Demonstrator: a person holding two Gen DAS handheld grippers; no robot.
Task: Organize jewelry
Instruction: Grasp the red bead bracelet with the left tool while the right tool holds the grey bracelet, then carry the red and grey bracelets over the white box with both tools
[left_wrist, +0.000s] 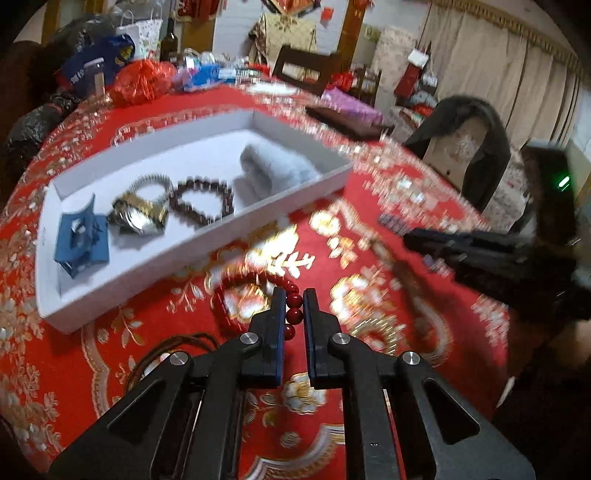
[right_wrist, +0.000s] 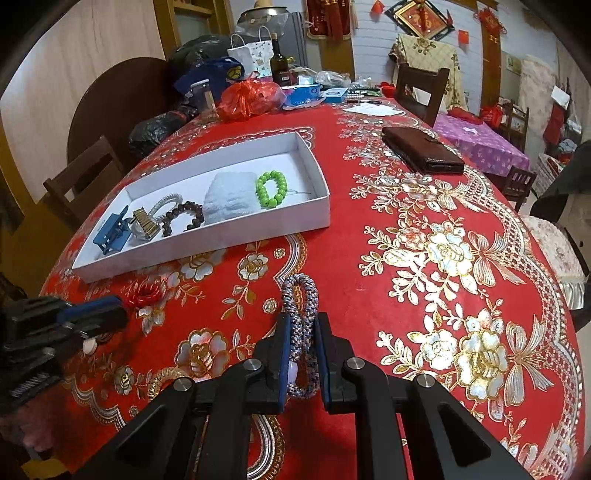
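My left gripper (left_wrist: 294, 295) is shut on a red bead bracelet (left_wrist: 294, 314) just above the red patterned tablecloth, in front of the white tray (left_wrist: 184, 254). The right wrist view shows this gripper (right_wrist: 110, 308) at the left with the red bracelet (right_wrist: 146, 295). My right gripper (right_wrist: 303, 321) is shut on a braided blue-grey cord bracelet (right_wrist: 299, 295) whose loop lies on the cloth. The tray (right_wrist: 221, 236) holds a blue hair claw (right_wrist: 110, 232), a gold-and-silver watch (left_wrist: 142, 218), a dark bead bracelet (right_wrist: 181, 219), a white cloth (right_wrist: 229, 197) and a green bead bracelet (right_wrist: 271, 188).
A brown wallet (right_wrist: 424, 151) lies on the far right of the table. A brown cord (left_wrist: 173, 347) lies by the left gripper. Bags, a red plastic bag (right_wrist: 251, 98) and a bottle (right_wrist: 279, 61) crowd the far end. Wooden chairs stand around the table.
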